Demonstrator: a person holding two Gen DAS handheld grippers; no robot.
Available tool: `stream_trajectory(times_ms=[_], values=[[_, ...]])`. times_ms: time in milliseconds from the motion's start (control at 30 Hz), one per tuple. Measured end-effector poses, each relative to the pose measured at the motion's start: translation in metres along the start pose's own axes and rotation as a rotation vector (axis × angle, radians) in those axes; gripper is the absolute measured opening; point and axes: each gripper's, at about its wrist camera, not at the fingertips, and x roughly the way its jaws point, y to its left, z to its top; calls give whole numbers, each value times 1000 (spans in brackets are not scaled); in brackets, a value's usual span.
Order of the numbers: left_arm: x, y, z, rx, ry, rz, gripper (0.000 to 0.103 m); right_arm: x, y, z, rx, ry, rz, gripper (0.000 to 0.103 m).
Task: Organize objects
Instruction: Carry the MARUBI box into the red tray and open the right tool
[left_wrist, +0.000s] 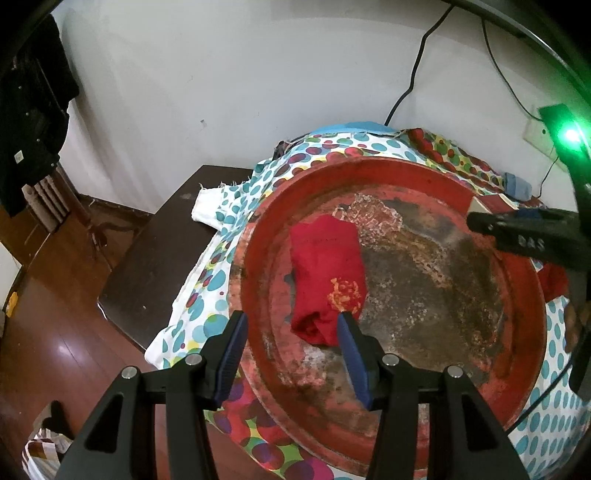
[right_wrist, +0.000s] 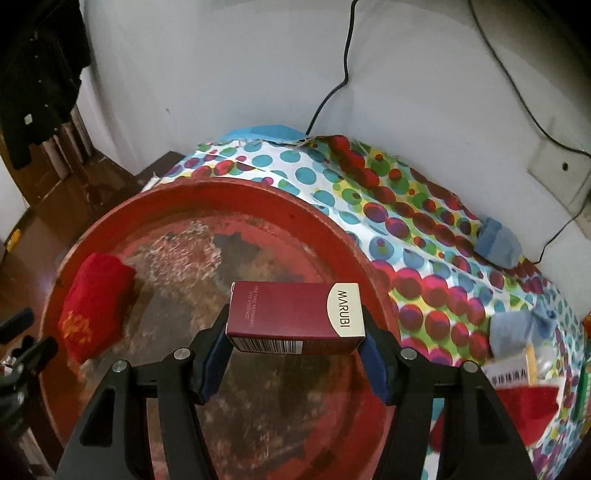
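Left wrist view: the left tongs (left_wrist: 291, 334) stand apart with nothing between the pads, poised over the near rim of the worn red tray (left_wrist: 524, 266). A folded red cloth (left_wrist: 327, 280) lies inside the tray toward its left side, its near end just ahead of the right pad. The tray sits on a dotted cloth (left_wrist: 207, 280) spread over the surface. The other tool's dark finger juts in at the tray's right edge.

Right wrist view: the right tongs (right_wrist: 295, 332) are clamped on a maroon box (right_wrist: 295, 314) marked MARUBI, gripped end to end and held crosswise above the middle of the tray (right_wrist: 332, 229). The red cloth (right_wrist: 94, 306) rests near the tray's left rim. Two blue-grey cloth pieces (right_wrist: 498, 242) lie on the dotted cloth (right_wrist: 424, 258) toward the right edge of the surface.

Risks, as I judge them: the pads bear only on the box's short ends, so thin card may buckle or swivel out if the hand swings fast. Released from this height, the box could bounce or skid on the scuffed tray floor. With both tools over one tray, they may knock together, and the left pad could snag the red cloth and drag it.
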Motion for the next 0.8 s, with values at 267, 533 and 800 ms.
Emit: stream_trajectory(times_ms=[267,533,800], values=[[3,-2,-1,2,6,-2,51,15,-5,8,4,27,-3,61],[5,-6,-2,8,5,4,51,-3,1,1,-10,-10,18,69],[6,-14,-3,24,4,9,51,-36,-3,-22,3,-61,46,69]])
